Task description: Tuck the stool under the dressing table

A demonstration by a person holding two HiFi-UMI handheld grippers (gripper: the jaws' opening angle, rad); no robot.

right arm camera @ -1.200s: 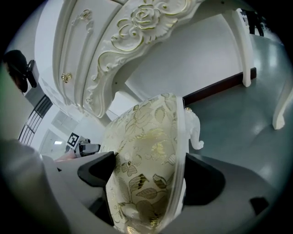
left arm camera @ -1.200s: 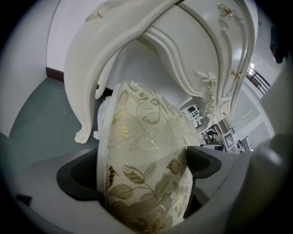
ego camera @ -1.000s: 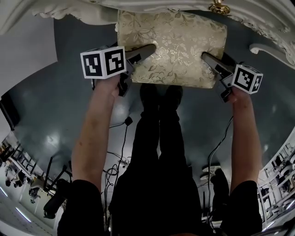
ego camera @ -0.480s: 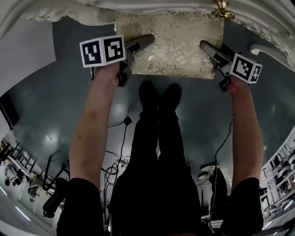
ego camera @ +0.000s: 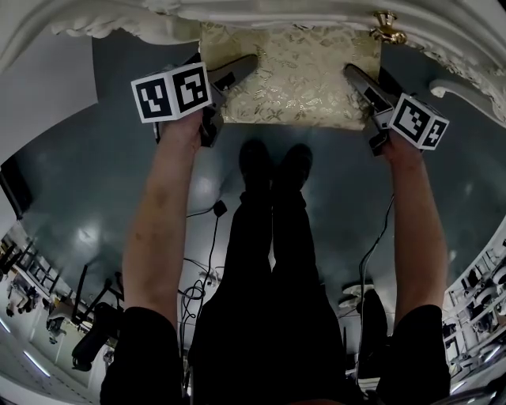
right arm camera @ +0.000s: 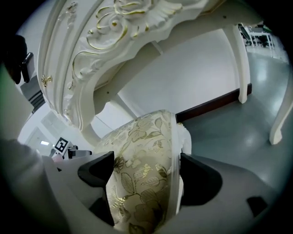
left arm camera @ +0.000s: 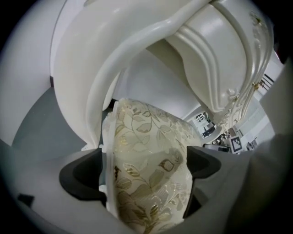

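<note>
The stool (ego camera: 296, 79) has a cream cushion with a gold leaf pattern and lies partly under the white carved dressing table (ego camera: 261, 11). My left gripper (ego camera: 233, 73) is shut on the cushion's left edge (left arm camera: 146, 178). At the cushion's right edge (right arm camera: 146, 183), my right gripper (ego camera: 360, 83) is shut too. In both gripper views the padded seat fills the space between the dark jaws. The stool's legs are hidden in the head view.
The table's white legs (right arm camera: 242, 59) and carved gold-trimmed apron (right arm camera: 114, 32) stand over the stool. A gold drawer knob (ego camera: 386, 25) sits at the table's edge. The person's legs and shoes (ego camera: 273, 170) stand on the grey floor. Cables (ego camera: 205, 261) lie behind.
Both grippers have pushed the stool forward, so more of the cushion now lies beneath the table's edge. The grips have not changed.
</note>
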